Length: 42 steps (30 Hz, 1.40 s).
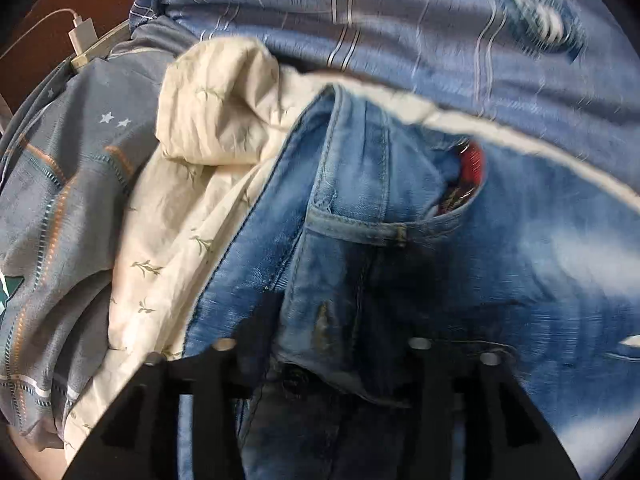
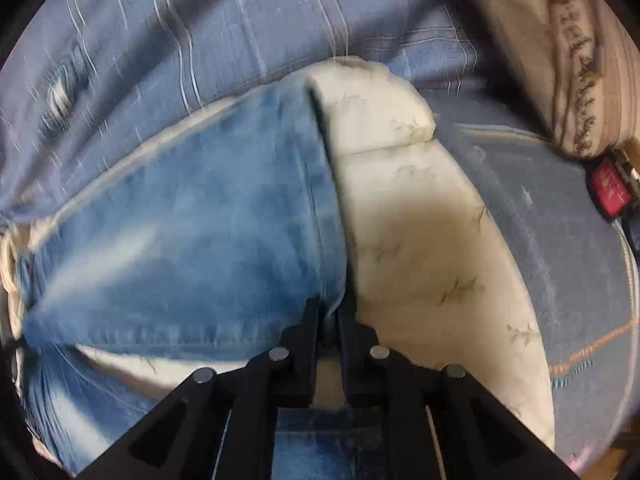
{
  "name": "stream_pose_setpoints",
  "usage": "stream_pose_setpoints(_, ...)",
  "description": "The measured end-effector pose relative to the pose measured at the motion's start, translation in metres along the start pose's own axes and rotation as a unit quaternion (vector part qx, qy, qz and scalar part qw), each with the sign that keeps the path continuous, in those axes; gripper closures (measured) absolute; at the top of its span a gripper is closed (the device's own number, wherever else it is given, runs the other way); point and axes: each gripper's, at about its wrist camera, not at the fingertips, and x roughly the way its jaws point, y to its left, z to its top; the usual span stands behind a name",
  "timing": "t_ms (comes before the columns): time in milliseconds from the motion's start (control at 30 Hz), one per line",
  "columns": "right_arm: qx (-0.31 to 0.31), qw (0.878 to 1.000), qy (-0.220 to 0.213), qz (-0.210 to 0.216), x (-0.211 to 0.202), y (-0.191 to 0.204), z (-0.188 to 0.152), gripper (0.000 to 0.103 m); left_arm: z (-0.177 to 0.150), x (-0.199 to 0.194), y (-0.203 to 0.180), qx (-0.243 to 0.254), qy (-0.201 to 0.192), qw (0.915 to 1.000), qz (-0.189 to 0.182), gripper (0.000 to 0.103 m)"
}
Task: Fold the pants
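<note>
Mid-fold: the right claw (image 2: pixel 329 316) pinches the jeans (image 2: pixel 192 240) hem on the bed, the left claw (image 1: pixel 320 356), spread wide, holds nothing.

Left gripper (image 1: pixel 320 364) and right gripper (image 2: pixel 329 320): matte black angular finger linkages, each carrying round silver pivot pins and recessed slots at six o'clock.

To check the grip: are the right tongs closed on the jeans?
Yes, the right tongs stand nearly together, pinching the edge of the jeans between them.
</note>
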Motion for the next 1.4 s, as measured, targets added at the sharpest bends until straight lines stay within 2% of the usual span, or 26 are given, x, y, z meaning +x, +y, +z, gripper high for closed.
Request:
stream_pose_setpoints(33, 0.016, 0.999, -0.011, 0.031, -0.01, -0.005, 0.002, 0.074, 0.004, -0.01, 0.005, -0.013, -0.009, 0.9995, -0.026, 0.041)
stream_pose_setpoints(67, 0.022, 0.998, -0.02, 0.048, -0.018, -0.008, 0.006, 0.058, 0.006, -0.019, 0.011, -0.021, -0.023, 0.9989, -0.035, 0.039)
stream_pose_setpoints(100, 0.029, 0.998, -0.028, 0.047, -0.026, -0.01, 0.011, 0.023, 0.009, -0.028, 0.017, -0.03, -0.043, 0.9978, -0.04, 0.033)
stream_pose_setpoints(133, 0.037, 0.997, -0.05, 0.046, -0.036, -0.013, 0.016, 0.02, 0.015, -0.038, 0.024, -0.041, -0.065, 0.9961, -0.043, 0.029)
stream_pose_setpoints(200, 0.043, 0.993, -0.081, 0.071, -0.046, -0.015, 0.025, 0.02, 0.028, -0.045, 0.033, -0.068, -0.097, 0.9912, -0.059, 0.025)
stream_pose_setpoints(233, 0.048, 0.992, -0.089, 0.08, -0.045, -0.015, 0.033, 0.02, 0.036, -0.041, 0.035, -0.07, -0.095, 0.9901, -0.075, 0.025)
stream_pose_setpoints(300, 0.054, 0.99, -0.087, 0.096, -0.037, -0.011, 0.046, 0.02, 0.05, -0.029, 0.036, -0.079, -0.081, 0.9877, -0.108, 0.025)
stream_pose_setpoints(400, 0.028, 0.993, -0.073, 0.088, -0.016, 0.005, 0.064, 0.021, 0.076, -0.007, 0.034, -0.086, -0.058, 0.9862, -0.129, 0.026)
stream_pose_setpoints(533, 0.013, 0.995, -0.055, 0.082, 0.004, 0.012, 0.084, 0.023, 0.099, 0.021, 0.035, -0.118, -0.014, 0.9809, -0.154, 0.034)
stream_pose_setpoints(600, 0.009, 0.995, -0.051, 0.082, 0.008, 0.012, 0.09, 0.024, 0.105, 0.031, 0.035, -0.13, 0.005, 0.9783, -0.161, 0.046)
stream_pose_setpoints(667, 0.007, 0.995, -0.044, 0.084, 0.009, 0.011, 0.097, 0.031, 0.111, 0.039, 0.031, -0.131, 0.018, 0.9781, -0.161, 0.056)
stream_pose_setpoints(733, 0.007, 0.996, -0.036, 0.086, 0.012, 0.01, 0.105, 0.036, 0.115, 0.047, 0.027, -0.131, 0.021, 0.9777, -0.163, 0.062)
stream_pose_setpoints(800, 0.005, 0.996, -0.031, 0.078, 0.014, 0.011, 0.112, 0.037, 0.117, 0.056, 0.024, -0.13, 0.031, 0.9787, -0.156, 0.072)
stream_pose_setpoints(867, 0.016, 0.996, -0.025, 0.083, 0.019, 0.009, 0.12, 0.037, 0.117, 0.063, 0.022, -0.132, 0.041, 0.9785, -0.153, 0.076)
stream_pose_setpoints(933, 0.019, 0.996, -0.02, 0.081, 0.026, 0.011, 0.125, 0.037, 0.117, 0.066, 0.019, -0.124, 0.041, 0.9804, -0.148, 0.085)
stream_pose_setpoints(967, 0.016, 0.996, -0.017, 0.08, 0.029, 0.013, 0.126, 0.039, 0.118, 0.066, 0.018, -0.122, 0.039, 0.9812, -0.145, 0.09)
stream_pose_setpoints(1000, 0.008, 0.997, -0.013, 0.075, 0.033, 0.016, 0.128, 0.054, 0.119, 0.066, 0.016, -0.117, 0.038, 0.982, -0.143, 0.092)
stream_pose_setpoints(1033, 0.001, 0.999, -0.004, 0.055, 0.039, 0.02, 0.13, 0.078, 0.119, 0.065, 0.015, -0.114, 0.037, 0.9827, -0.141, 0.092)
stream_pose_setpoints(1067, 0.001, 0.999, -0.001, 0.044, 0.041, 0.021, 0.131, 0.084, 0.12, 0.064, 0.012, -0.11, 0.034, 0.9836, -0.139, 0.094)
stream_pose_setpoints(1167, -0.006, 0.999, -0.02, 0.038, 0.03, 0.025, 0.131, 0.086, 0.121, 0.041, 0.014, -0.103, -0.002, 0.9847, -0.141, 0.096)
stream_pose_setpoints(1300, 0.016, 0.995, -0.066, 0.079, -0.015, 0.021, 0.121, 0.086, 0.105, -0.014, 0.024, -0.105, -0.059, 0.9762, -0.18, 0.097)
stream_pose_setpoints(1400, 0.037, 0.987, -0.105, 0.115, -0.064, 0.014, 0.101, 0.086, 0.08, -0.072, 0.043, -0.112, -0.103, 0.9638, -0.218, 0.097)
